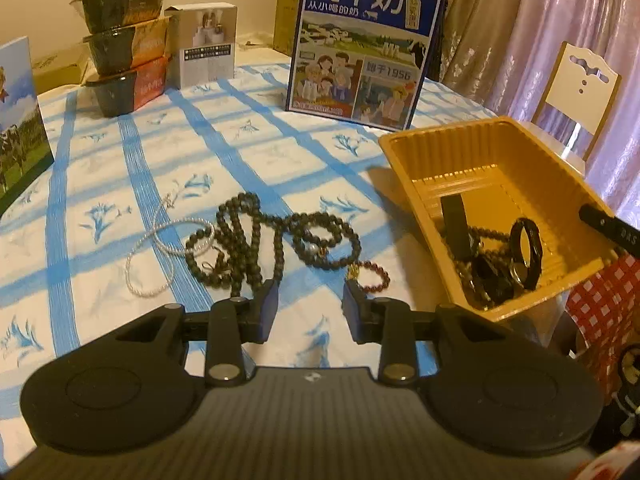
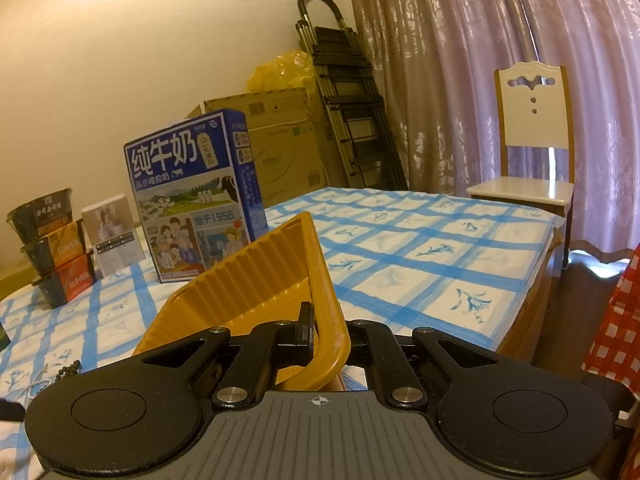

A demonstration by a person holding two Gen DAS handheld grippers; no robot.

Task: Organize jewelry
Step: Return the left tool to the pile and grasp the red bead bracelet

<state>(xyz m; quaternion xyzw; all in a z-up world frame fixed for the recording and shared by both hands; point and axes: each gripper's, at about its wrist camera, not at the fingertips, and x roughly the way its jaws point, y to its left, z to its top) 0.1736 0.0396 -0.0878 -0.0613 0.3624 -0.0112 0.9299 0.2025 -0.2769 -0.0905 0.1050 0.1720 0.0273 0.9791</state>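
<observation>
Jewelry is partly sorted: several dark pieces (image 1: pixel 500 268) lie in your yellow tray (image 1: pixel 416 148), pinched at its rim by your right gripper (image 2: pixel 320 332), while bead strands (image 1: pixel 256 240) wait on the bench (image 1: pixel 120 184) before your left gripper (image 1: pixel 310 300), fingers spread and empty.

Ribbed glossy yellow plastic tray (image 1: pixel 404 150). Matt dark bead strands (image 1: pixel 256 236), pearly white bracelets (image 1: pixel 160 256). Printed blue-check cloth (image 1: pixel 224 140) on counter. Glossy card milk carton (image 1: pixel 362 44). Matt black plastic fingers (image 1: pixel 267 300), ridged grey housing.
</observation>
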